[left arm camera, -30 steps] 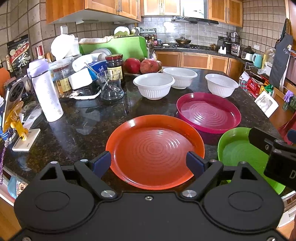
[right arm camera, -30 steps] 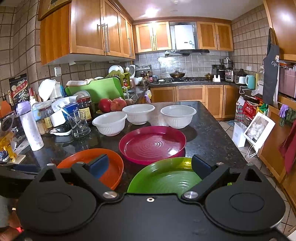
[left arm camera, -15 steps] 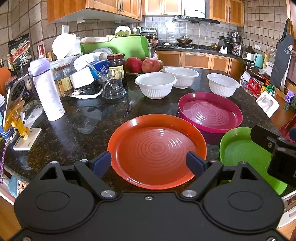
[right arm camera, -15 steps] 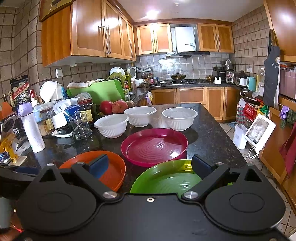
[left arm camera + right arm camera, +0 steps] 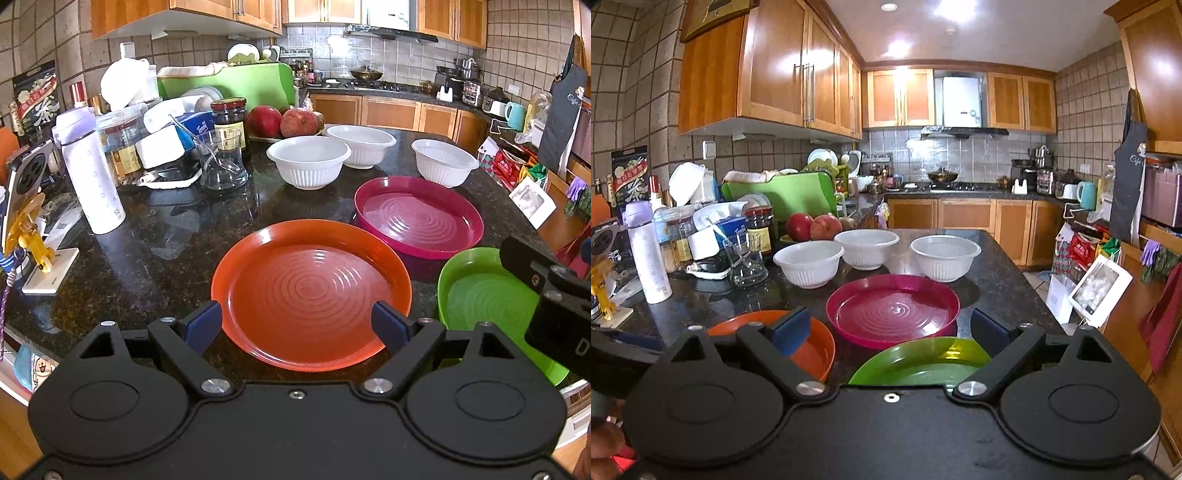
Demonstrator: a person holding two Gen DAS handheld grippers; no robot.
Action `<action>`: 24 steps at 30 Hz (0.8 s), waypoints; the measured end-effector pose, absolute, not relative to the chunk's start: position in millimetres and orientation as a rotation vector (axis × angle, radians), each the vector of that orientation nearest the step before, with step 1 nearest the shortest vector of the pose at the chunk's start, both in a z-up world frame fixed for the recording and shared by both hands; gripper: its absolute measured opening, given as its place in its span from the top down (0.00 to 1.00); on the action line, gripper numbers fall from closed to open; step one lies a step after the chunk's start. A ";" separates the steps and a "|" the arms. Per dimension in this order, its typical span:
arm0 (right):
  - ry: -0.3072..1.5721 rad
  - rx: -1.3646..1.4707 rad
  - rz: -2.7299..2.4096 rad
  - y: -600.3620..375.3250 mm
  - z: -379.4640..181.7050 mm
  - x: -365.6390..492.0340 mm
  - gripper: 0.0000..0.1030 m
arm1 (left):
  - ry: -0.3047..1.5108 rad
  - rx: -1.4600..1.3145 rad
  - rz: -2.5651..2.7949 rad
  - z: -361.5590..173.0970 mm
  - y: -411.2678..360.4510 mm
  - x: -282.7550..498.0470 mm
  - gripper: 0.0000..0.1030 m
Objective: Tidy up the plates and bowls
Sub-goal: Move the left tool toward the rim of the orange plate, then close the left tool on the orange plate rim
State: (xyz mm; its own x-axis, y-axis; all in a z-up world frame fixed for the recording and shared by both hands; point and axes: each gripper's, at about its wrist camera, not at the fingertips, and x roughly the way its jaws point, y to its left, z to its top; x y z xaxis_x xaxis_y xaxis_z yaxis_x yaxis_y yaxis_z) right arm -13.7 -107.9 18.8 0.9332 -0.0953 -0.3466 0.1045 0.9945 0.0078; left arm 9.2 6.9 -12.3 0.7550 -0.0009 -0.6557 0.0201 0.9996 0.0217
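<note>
Left gripper point(image 5: 295, 325): jaws spread, empty, above orange plate point(image 5: 310, 291) at counter's near edge | right gripper point(image 5: 890, 332): spread, empty, over green plate point(image 5: 923, 360) | plates likely light, stiff, slick plastic; take hold at the raised rim.

My three ribbed white bowls point(image 5: 308, 161) point(image 5: 361, 145) point(image 5: 444, 161) upright behind, orange plate point(image 5: 311, 293), magenta plate point(image 5: 418, 218), green plate point(image 5: 491, 302) flat, unstacked in front.
</note>
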 end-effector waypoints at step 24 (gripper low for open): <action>0.298 0.046 -0.061 -94.1 21.1 0.8 0.16 | 0.726 -0.061 -0.036 -12.5 78.7 21.0 0.13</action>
State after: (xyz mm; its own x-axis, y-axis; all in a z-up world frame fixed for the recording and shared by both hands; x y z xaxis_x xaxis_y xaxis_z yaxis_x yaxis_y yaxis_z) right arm 0.8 -94.1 21.1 0.9541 -0.0529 -0.2947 0.0665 0.9971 0.0365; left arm 21.0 78.7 -12.5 0.7476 -0.0537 -0.6620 0.0114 0.9976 -0.0681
